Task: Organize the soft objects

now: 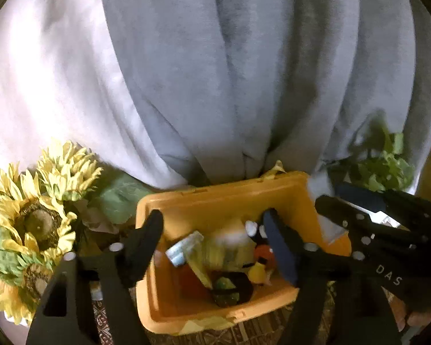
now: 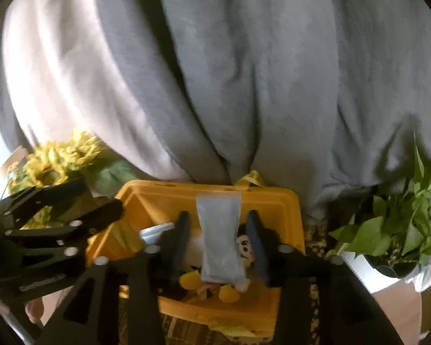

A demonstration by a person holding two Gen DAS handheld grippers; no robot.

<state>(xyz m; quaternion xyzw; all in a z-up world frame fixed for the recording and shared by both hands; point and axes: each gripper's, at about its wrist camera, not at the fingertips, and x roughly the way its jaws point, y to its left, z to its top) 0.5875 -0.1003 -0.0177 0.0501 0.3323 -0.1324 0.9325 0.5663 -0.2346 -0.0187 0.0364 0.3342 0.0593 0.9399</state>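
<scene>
The right tool (image 2: 219, 247) stands released around the grey pouch (image 2: 219, 238), the left tool (image 1: 215, 241) released and empty, so the pouch may snag the yellow bin's (image 2: 273, 198) rim.

I see a smooth yellow plastic bin (image 1: 215, 201), a matt grey cloth curtain (image 1: 244, 72), fabric-looking sunflowers (image 1: 40, 224), plush toys (image 1: 261, 256) and a matt grey pouch (image 2: 219, 238).

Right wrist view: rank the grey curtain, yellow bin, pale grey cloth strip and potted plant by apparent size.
1. grey curtain
2. yellow bin
3. potted plant
4. pale grey cloth strip, though it sits nearest the camera, so it looks enlarged.
</scene>
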